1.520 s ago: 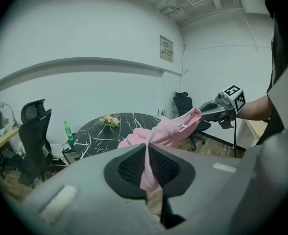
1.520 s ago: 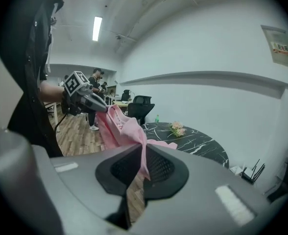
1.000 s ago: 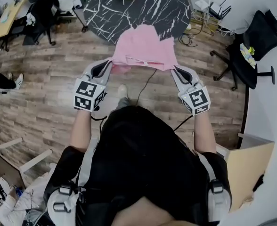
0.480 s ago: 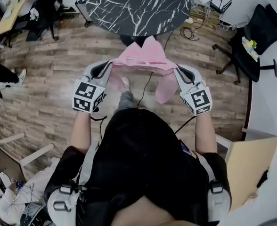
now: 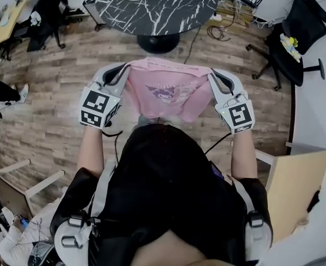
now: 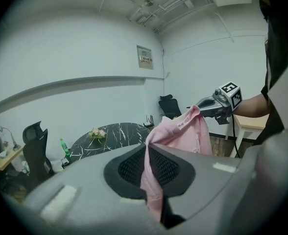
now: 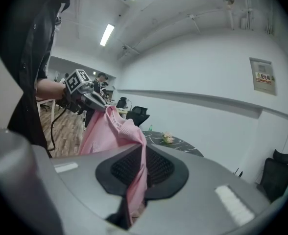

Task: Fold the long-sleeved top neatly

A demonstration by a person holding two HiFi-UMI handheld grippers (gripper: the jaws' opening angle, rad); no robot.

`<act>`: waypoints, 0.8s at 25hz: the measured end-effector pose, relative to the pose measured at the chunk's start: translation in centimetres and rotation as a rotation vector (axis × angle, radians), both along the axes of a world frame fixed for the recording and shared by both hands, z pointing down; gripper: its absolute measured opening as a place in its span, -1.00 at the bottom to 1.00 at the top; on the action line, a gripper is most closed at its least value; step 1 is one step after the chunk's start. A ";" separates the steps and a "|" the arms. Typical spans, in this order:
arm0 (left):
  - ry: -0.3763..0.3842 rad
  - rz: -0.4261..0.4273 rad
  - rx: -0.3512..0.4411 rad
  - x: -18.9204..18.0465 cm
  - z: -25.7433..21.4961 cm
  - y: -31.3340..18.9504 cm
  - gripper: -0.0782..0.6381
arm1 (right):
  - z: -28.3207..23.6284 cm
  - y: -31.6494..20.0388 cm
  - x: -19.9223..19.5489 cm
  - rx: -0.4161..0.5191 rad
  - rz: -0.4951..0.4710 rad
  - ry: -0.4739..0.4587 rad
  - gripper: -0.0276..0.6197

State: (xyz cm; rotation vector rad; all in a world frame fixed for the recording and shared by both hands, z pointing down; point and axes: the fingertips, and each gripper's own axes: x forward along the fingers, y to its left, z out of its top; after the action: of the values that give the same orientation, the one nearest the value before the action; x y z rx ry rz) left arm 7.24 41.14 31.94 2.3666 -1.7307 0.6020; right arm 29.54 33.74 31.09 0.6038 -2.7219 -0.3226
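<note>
Head view, centre of frame: you hold the pink long-sleeved top [image 5: 168, 93] in the air before your body, stretched between the left gripper [image 5: 125, 71] and the right gripper [image 5: 210, 75], print side toward you, over the wood floor [image 5: 52, 110] and short of the black marble table [image 5: 152, 4] at the top edge

Left gripper view: jaws pressed together on a thin fold of the pink fabric. Right gripper view: same, jaws pinching the opposite corner

Risks, as judged:
- each pinch takes only a narrow edge of knit, so a sharp shake or uneven pull could slip one corner free and drop the top to the floor
- sleeves not visible; they may bunch underneath when you lay it down
- unequal gripper heights would skew the fold line
</note>
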 end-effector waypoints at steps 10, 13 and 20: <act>-0.013 0.052 0.097 -2.0 -3.6 -2.7 -0.74 | -2.5 -2.1 -1.8 0.114 0.010 0.001 -0.83; -0.031 0.061 0.111 -3.4 -4.5 -5.4 -0.74 | -3.4 -4.5 -3.0 0.133 0.017 0.012 -0.83; -0.043 0.055 0.119 -7.0 -5.4 -11.4 -0.74 | -4.8 -11.2 -7.0 0.165 0.023 0.040 -0.83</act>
State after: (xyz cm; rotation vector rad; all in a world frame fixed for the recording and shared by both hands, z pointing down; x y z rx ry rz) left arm 0.20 29.74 26.56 2.5072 -1.7715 0.5775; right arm 22.58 22.51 26.32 0.6649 -2.6659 -0.5521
